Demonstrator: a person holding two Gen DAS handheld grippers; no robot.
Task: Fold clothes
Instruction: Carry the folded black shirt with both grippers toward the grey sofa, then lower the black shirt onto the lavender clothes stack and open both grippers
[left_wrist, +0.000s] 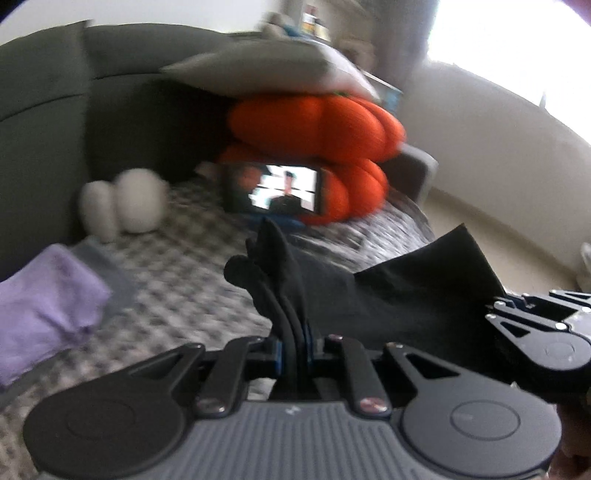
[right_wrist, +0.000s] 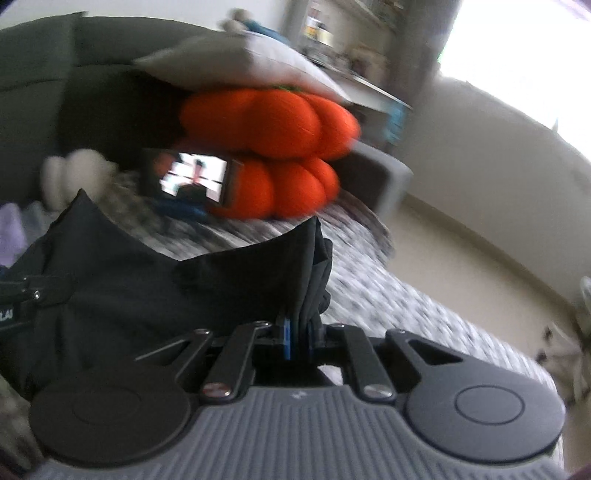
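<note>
A black garment (left_wrist: 388, 295) hangs stretched between both grippers above a checked bed cover (left_wrist: 173, 280). My left gripper (left_wrist: 293, 332) is shut on a bunched corner of it, with cloth sticking up past the fingers. At the right edge of the left wrist view the right gripper (left_wrist: 543, 328) shows side-on. In the right wrist view the black garment (right_wrist: 122, 280) spreads to the left, and my right gripper (right_wrist: 301, 332) is shut on its other bunched edge. The left gripper's frame (right_wrist: 22, 299) peeks in at the left edge. Both views are motion-blurred.
Two stacked orange cushions (left_wrist: 317, 155) with a grey pillow (left_wrist: 266, 66) on top sit at the far end of the bed. A lit phone screen (left_wrist: 277, 188) leans against them. Folded lilac cloth (left_wrist: 44, 310) lies at left by white round cushions (left_wrist: 125, 206). A grey headboard (left_wrist: 44, 122) stands behind.
</note>
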